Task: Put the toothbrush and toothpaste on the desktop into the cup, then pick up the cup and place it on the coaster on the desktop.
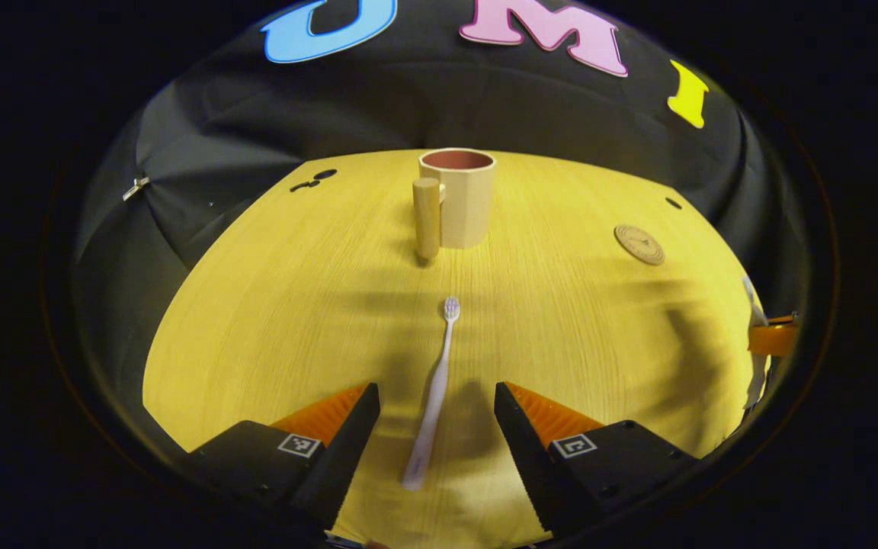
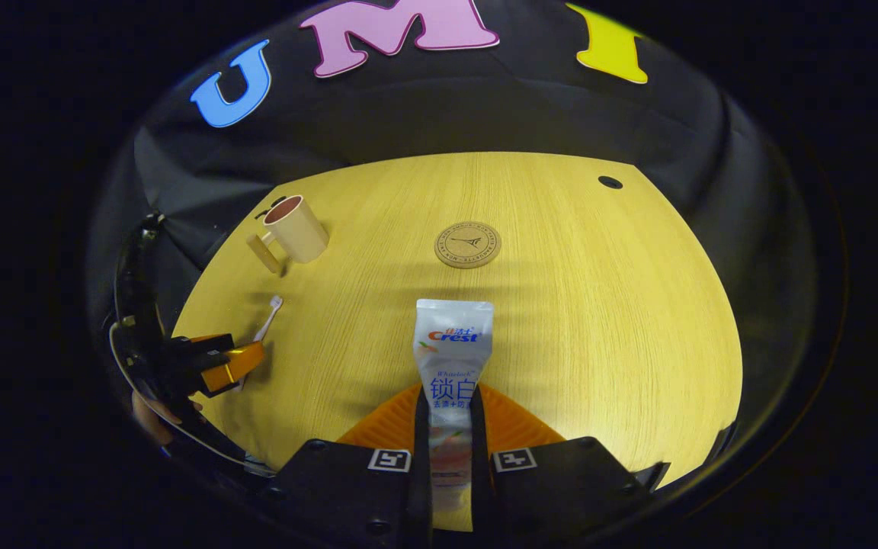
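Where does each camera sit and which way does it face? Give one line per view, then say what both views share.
Left gripper view: rides the left gripper, looking along its open fingers at the toothbrush and the cup.
Right gripper view: rides the right gripper, shut on the toothpaste, facing the coaster; a hand holds the other gripper at far left.
Shared: cup, coaster, toothbrush, desktop.

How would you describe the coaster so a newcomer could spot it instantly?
Start at the yellow wooden desktop. Beyond the toothpaste tube held in the right gripper lies the coaster. It alone is a flat, round cork disc, unlike the upright cup.
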Tool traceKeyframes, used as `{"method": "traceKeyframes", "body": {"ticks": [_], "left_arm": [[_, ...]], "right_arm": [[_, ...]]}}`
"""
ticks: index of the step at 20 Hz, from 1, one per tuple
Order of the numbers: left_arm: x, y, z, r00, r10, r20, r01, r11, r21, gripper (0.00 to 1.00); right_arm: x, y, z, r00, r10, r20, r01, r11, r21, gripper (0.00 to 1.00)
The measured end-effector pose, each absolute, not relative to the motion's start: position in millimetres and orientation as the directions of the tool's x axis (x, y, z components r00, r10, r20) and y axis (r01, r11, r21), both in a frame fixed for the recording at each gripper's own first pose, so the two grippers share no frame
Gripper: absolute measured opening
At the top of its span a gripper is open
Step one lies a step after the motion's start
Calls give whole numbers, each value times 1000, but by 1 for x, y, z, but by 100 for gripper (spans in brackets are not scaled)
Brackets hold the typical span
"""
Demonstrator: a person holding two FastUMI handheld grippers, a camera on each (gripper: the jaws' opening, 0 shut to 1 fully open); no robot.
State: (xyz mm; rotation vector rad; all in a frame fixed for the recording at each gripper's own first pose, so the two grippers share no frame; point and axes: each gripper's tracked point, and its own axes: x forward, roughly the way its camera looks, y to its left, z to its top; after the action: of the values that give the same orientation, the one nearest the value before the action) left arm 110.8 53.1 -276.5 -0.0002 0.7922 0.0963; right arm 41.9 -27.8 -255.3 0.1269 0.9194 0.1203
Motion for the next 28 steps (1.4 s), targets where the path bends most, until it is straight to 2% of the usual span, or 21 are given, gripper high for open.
{"method": "traceKeyframes", "body": {"ticks": [2,5,6,9,10,11,13,15,19,22,28], "left_arm": [[110,51,-285,669,78,-739,-57,997,54,89],[109,42,-294,641,26,-767,-39,999,2,80],[109,42,-293,632,21,-775,-47,999,-12,69],[106,45,-293,598,5,-802,-13,1000,-3,58],[107,45,-294,590,-3,-807,2,1000,-2,43],[107,46,-294,581,-7,-814,12,1000,1,32],[107,47,-293,571,-9,-821,16,1000,0,17],[107,46,-294,560,-12,-828,17,1000,-3,10],[107,45,-291,561,-40,-827,32,999,-27,7],[105,43,-290,580,-95,-809,27,995,-97,6],[97,48,-261,664,-180,-725,40,978,-206,6]], "right_arm": [[41,-30,-249,610,162,-776,-41,984,173,24],[48,-33,-242,631,164,-759,-41,983,178,24],[51,-34,-240,636,164,-754,-45,983,176,24],[60,-32,-238,642,179,-746,-60,981,184,24],[62,-31,-238,639,191,-745,-70,979,191,24],[65,-28,-238,636,204,-744,-81,977,198,24],[69,-24,-239,631,222,-743,-105,974,202,24],[74,-19,-238,632,229,-740,-128,973,192,24],[80,-2,-231,624,233,-746,-146,972,182,24],[93,15,-218,638,233,-734,-157,973,172,24],[150,54,-165,722,236,-650,-164,971,172,24]]}}
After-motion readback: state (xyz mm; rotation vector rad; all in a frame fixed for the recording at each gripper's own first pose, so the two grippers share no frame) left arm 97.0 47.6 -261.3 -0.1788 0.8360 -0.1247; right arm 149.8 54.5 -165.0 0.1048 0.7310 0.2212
